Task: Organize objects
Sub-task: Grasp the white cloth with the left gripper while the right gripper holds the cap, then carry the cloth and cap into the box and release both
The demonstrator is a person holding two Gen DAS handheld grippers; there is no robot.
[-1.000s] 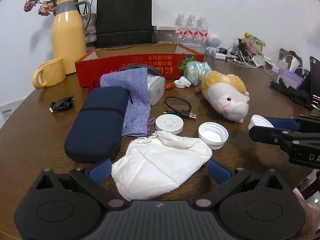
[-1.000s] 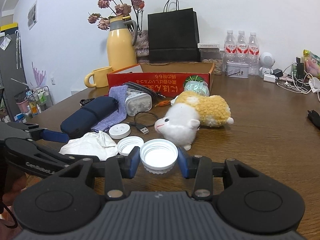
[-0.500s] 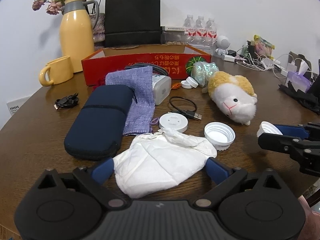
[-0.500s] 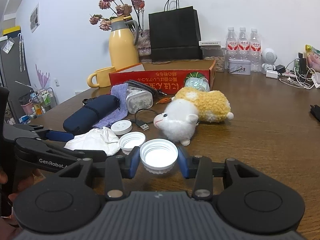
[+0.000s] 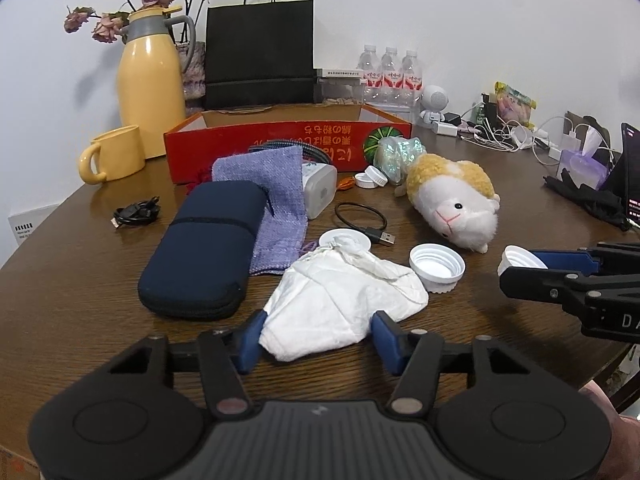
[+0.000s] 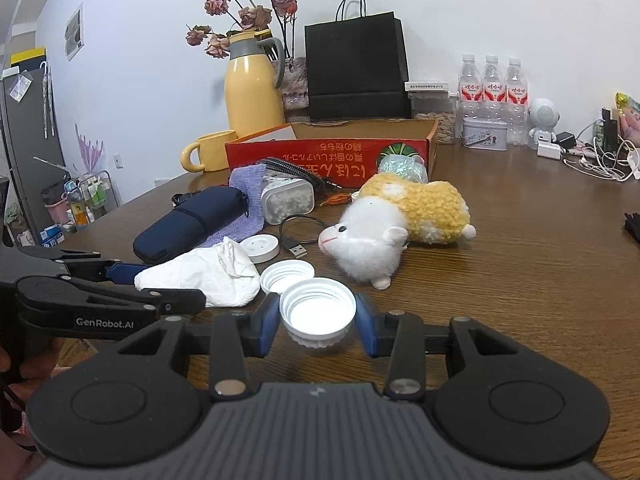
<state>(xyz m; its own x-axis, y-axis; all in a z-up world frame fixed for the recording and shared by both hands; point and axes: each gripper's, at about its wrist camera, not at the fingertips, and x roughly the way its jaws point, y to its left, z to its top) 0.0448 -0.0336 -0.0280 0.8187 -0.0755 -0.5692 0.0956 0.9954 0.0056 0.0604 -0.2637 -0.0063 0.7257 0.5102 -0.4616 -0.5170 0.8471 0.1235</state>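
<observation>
A crumpled white tissue point(image 5: 340, 296) lies on the brown table point(image 5: 80, 280) in front of me. My left gripper point(image 5: 318, 340) is closing around its near end. Both blue pads point(image 5: 250, 340) touch the tissue and have bunched it narrower. From the right wrist view the same tissue point(image 6: 200, 276) sits between the left gripper's fingers. My right gripper point(image 6: 318, 316) is shut on a white screw cap point(image 6: 318, 312), held just above the table. A second white cap point(image 5: 437, 266) rests open side up beside the tissue.
A navy case point(image 5: 204, 248) and a purple pouch point(image 5: 272, 200) lie left of the tissue. A plush hamster point(image 5: 452, 196), a USB cable point(image 5: 360, 220) and a white disc point(image 5: 344, 238) lie beyond. A red cardboard box point(image 5: 288, 140), yellow mug point(image 5: 114, 158) and jug point(image 5: 150, 92) stand behind.
The left gripper's jaws have come in from wide apart onto the tissue, bunching its near end. The right gripper has kept still with its cap.
</observation>
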